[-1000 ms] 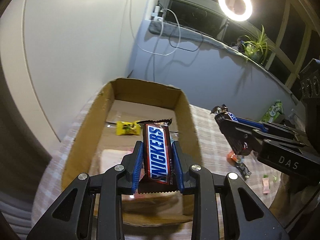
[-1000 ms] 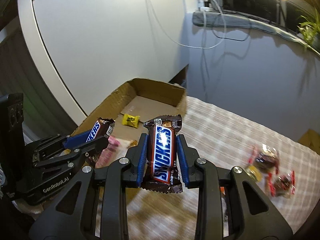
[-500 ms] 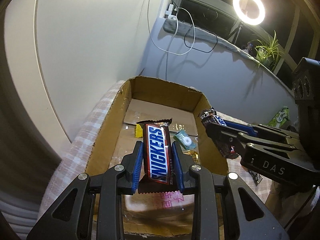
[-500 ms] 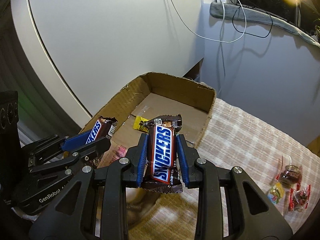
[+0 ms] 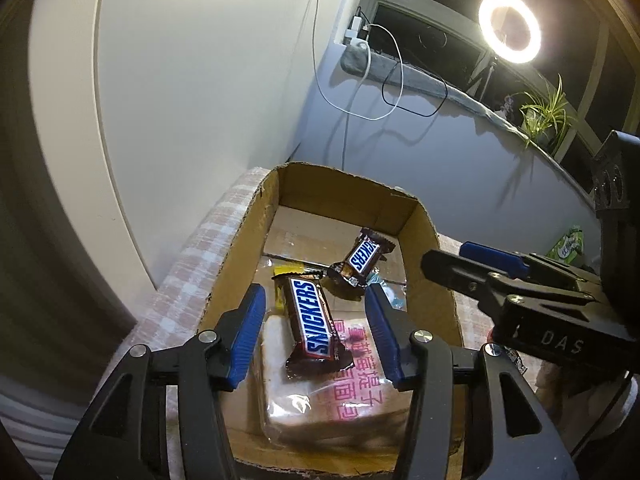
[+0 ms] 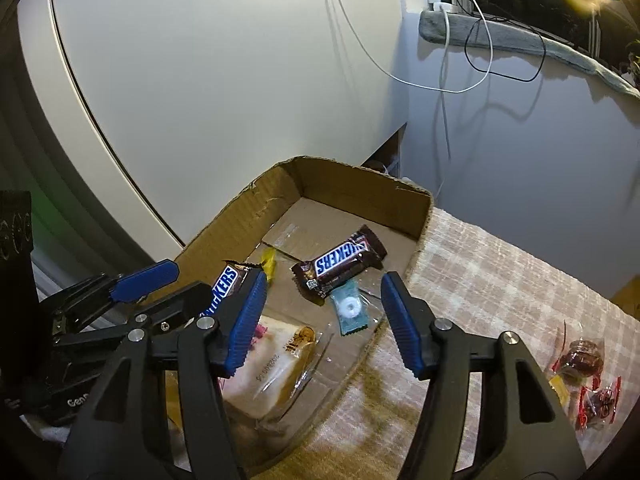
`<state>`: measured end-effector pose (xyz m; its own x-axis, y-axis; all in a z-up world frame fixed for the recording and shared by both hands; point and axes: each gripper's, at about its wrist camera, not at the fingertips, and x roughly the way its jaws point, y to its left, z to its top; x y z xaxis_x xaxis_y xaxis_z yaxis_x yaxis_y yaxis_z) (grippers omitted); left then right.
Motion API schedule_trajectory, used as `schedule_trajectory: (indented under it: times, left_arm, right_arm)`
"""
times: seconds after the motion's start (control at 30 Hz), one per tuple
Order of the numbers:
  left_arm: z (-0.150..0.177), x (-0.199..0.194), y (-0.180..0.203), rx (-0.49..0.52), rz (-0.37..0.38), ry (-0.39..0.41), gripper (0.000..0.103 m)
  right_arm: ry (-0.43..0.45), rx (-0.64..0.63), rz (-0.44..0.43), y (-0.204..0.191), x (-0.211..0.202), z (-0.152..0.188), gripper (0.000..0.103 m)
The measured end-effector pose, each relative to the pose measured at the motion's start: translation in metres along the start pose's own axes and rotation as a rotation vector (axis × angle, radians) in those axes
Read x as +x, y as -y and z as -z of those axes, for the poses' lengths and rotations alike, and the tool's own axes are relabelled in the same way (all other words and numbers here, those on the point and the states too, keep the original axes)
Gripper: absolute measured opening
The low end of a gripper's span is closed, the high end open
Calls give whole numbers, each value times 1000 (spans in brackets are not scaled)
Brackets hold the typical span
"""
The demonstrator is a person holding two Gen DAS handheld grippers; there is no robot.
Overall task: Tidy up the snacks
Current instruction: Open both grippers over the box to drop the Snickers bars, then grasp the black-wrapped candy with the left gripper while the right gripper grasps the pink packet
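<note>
Left gripper (image 5: 316, 336) jaws opening, pads clear of the Snickers bar (image 5: 311, 322) between them; its long axis runs near-to-far, tilted slightly left, over the pale bread packet (image 5: 320, 400) in the cardboard box (image 5: 240, 248). Second Snickers bar (image 6: 340, 262) lies diagonal on the box floor, beside one teal candy (image 6: 349, 308). Right gripper (image 6: 320, 316) jaws opening, nothing pinched. Two Snickers counted. Two red-wrapped snacks (image 6: 578, 360) on the checkered cloth (image 6: 480, 280).

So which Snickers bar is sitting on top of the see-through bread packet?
The nearer Snickers bar, between the opening jaws of the left gripper, untouched by the pads. It leans on the bread packet. The other Snickers bar lies farther back in the box.
</note>
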<state>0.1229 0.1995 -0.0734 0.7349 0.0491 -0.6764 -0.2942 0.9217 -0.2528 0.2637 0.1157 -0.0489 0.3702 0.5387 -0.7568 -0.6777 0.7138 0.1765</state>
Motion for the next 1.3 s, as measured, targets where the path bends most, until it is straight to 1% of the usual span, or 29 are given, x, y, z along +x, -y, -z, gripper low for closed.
schedule_trajectory:
  times: [0.17,0.27,0.43,0.53,0.6,0.67,0.83,0.97,1.17,1.3]
  left_arm:
    - [0,-5,2,0,1,8,51]
    - [2,-10,5,7,8,14,51]
    - [8,-20,16,16,36,24,51]
    - [13,-24,27,31,61,25,51]
    - [17,-26,37,44,85,17,51]
    - [20,-26,46,58,103,11,51]
    - [28,-22,73,96,155,-19,52]
    - [39,-16,99,138,202,-55,52]
    - [58,-2,135,192,265,-123,52]
    - [67,7,153,223,297,-159,52]
  right_arm:
    - [9,2,17,5,-10,3,63]
    - [24,9,27,9,-20,6,74]
    - [46,15,51,20,-47,17,74]
    - [50,14,74,32,-70,32,75]
    - [44,23,89,45,-86,47,92]
    - [46,38,111,61,-104,63,96]
    - [25,105,181,103,-141,106,96]
    - [7,160,259,134,-165,141,96]
    - [-17,237,302,162,-183,187,96]
    - [-12,281,287,166,-185,206,95]
